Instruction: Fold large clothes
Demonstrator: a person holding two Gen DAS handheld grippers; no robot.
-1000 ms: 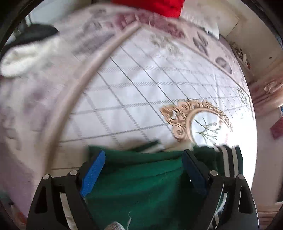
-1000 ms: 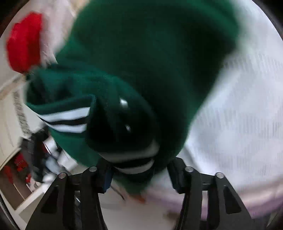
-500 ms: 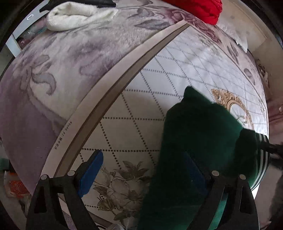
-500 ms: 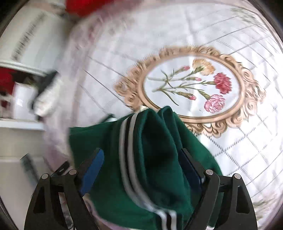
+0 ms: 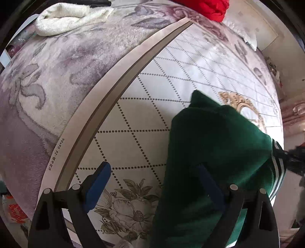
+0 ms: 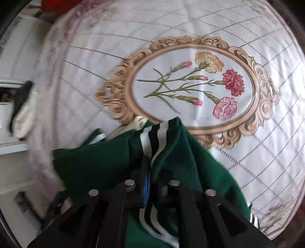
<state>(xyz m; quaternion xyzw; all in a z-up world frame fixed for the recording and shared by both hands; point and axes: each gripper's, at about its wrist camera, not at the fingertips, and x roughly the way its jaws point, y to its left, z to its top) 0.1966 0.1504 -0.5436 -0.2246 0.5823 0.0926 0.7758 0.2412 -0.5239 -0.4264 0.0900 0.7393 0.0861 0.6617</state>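
A dark green garment [image 5: 219, 143] with black-and-white striped bands [image 5: 278, 167] lies bunched on a white quilted bedspread [image 5: 171, 66]. My left gripper [image 5: 152, 183] points down at the bed, open wide. Its left finger hangs over bare quilt and its right finger [image 5: 207, 183] over the garment's left edge. In the right wrist view the green garment [image 6: 95, 164] is gathered under my right gripper [image 6: 152, 171]. Its jaws are closing, almost together, with a fold beside the striped band [image 6: 156, 137] pinched between them.
A gold oval frame with printed carnations [image 6: 190, 85] marks the bedspread [image 6: 190, 28] beyond the garment. A purple floral blanket [image 5: 57, 66] covers the left side. A white fluffy cloth [image 5: 66, 17] and a red cloth [image 5: 207, 7] lie at the far edge.
The right gripper's jaws went from wide apart over the garment to nearly shut on a fold by the stripes. The left gripper shifted off the garment early on, then held still.
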